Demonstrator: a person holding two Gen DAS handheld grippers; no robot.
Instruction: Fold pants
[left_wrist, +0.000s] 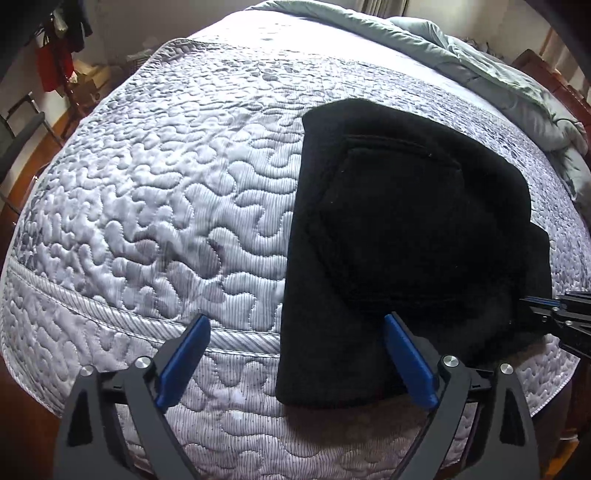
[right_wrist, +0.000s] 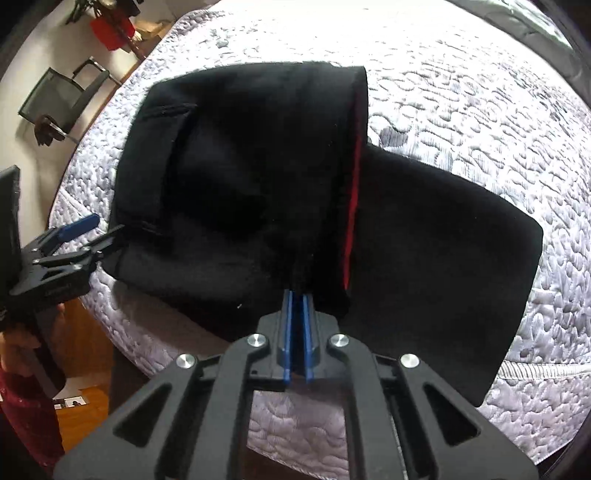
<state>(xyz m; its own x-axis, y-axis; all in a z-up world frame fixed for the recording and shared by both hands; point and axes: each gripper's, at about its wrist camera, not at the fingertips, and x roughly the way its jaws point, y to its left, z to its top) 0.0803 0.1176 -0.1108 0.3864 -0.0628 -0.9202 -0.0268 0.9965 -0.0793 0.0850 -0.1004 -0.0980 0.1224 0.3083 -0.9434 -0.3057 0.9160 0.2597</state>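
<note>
My R gripper (right_wrist: 297, 295) is clamped on the black pants (right_wrist: 258, 166), folded on the quilt (right_wrist: 461, 92). L gripper (left_wrist: 295, 325) gapes wide, straddling the pants' near left edge w/o pinching it.

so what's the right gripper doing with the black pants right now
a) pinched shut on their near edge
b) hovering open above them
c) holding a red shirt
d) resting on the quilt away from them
a: the right gripper has its blue fingers nearly together, with the near edge of the black pants between them.
</note>
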